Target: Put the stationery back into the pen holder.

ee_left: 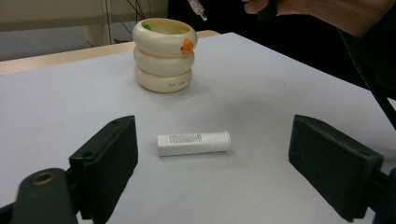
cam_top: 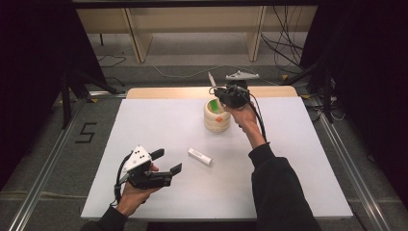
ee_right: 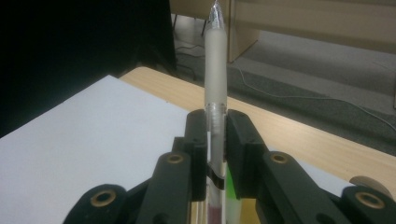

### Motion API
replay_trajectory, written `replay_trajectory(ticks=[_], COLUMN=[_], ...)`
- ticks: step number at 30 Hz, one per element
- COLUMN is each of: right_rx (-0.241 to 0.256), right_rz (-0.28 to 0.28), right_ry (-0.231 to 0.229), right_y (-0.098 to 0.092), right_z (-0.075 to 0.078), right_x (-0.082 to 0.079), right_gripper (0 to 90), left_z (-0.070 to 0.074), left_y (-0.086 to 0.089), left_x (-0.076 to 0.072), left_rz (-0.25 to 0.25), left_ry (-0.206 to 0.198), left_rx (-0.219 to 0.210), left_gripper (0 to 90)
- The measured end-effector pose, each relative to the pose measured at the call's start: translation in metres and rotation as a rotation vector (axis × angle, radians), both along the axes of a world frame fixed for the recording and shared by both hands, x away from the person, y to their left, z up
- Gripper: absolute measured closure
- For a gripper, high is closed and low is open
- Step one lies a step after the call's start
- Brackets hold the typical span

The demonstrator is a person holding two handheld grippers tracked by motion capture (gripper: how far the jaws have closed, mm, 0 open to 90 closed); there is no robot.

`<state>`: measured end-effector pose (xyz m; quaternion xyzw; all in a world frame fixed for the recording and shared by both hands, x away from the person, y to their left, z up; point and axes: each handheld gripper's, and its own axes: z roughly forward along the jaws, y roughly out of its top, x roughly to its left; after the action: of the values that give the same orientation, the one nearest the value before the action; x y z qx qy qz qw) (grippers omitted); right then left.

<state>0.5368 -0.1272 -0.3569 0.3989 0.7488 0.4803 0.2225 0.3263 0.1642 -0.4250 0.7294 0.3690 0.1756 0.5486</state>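
Right gripper [ee_right: 215,140] clamps slim translucent plastic pen [ee_right: 215,70] mid-barrel | light, stiff, slippery | left gripper [ee_left: 212,154] spread wide

Count: 2 hand-held grippers, left [cam_top: 166,161] and right [cam_top: 217,94]. 1 pen [ee_right: 215,84]. 1 cream ringed holder [cam_top: 217,115]. 1 white tube [cam_top: 199,156]. 1 worktop [cam_top: 159,120].

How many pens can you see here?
2, possibly more hidden. One pen is clamped upright in the right gripper above the cream ringed holder. A green pen stands inside that holder, whose inside is partly out of sight.
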Motion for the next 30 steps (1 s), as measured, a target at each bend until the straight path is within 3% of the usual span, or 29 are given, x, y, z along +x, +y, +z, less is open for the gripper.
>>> replay_trajectory(ticks=[12, 30], right_rx=[-0.016, -0.041], right_rz=[-0.046, -0.055], right_ry=[-0.02, -0.018], right_y=[0.003, 0.012], right_z=[-0.01, -0.023], right_x=[0.012, 0.025], right_gripper=[79.7, 79.7], left_z=[0.001, 0.001], left_y=[-0.001, 0.0], left_x=[0.0, -0.001], left_rz=[0.002, -0.003], left_ry=[-0.001, -0.002], left_rx=[-0.013, -0.009], left_gripper=[15.2, 15.2])
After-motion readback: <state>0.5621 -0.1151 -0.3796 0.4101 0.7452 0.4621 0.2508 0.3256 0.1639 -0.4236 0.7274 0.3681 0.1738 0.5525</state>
